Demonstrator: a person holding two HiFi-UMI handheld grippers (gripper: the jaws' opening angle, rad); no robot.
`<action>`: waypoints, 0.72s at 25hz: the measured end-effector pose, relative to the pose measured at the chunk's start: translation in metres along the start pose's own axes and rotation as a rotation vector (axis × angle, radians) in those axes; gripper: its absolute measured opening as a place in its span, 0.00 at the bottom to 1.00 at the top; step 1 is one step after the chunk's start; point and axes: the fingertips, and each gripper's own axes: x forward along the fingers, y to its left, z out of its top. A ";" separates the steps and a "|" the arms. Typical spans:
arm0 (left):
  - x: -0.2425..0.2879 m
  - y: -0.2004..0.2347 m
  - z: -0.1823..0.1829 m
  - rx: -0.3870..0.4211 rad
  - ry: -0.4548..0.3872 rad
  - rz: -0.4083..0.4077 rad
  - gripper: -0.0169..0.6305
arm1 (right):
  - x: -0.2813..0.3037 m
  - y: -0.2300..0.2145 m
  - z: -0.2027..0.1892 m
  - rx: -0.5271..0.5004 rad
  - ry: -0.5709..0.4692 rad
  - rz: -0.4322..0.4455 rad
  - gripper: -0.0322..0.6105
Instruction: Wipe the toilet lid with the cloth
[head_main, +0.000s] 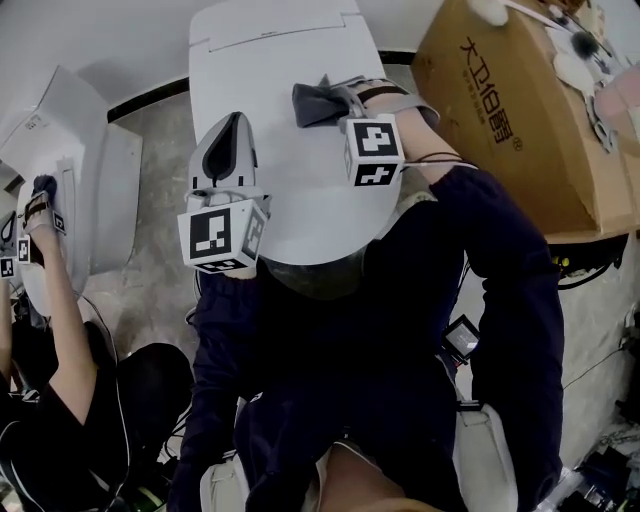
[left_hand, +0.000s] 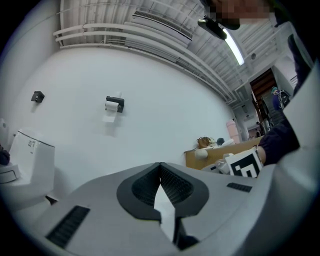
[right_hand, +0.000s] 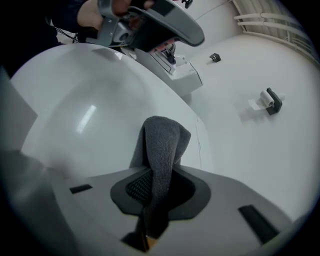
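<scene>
Right gripper (right_hand: 156, 187) clamped on grey cloth (right_hand: 162, 142), resting on toilet lid (head_main: 290, 200) near back edge. Left gripper (left_hand: 161, 176) jaws together, empty, at lid's left edge.

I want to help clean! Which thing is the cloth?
Find the big white oval toilet lid in the middle of the head view. Near its far end, the right gripper pinches a small dark grey fuzzy cloth. It's the only soft, crumpled thing there.

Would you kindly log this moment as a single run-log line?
task: wipe toilet lid | right claw: shut on cloth, over lid's far end | left claw: shut, empty, over lid's left edge
</scene>
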 end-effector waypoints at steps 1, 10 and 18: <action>-0.001 -0.001 0.001 -0.001 -0.005 -0.005 0.05 | -0.008 0.008 0.002 -0.001 0.001 0.006 0.16; -0.009 -0.015 0.002 -0.020 -0.021 -0.063 0.05 | -0.069 0.071 0.017 0.021 0.024 0.100 0.16; -0.016 -0.025 0.003 -0.034 -0.035 -0.103 0.05 | -0.109 0.114 0.029 0.020 0.044 0.196 0.16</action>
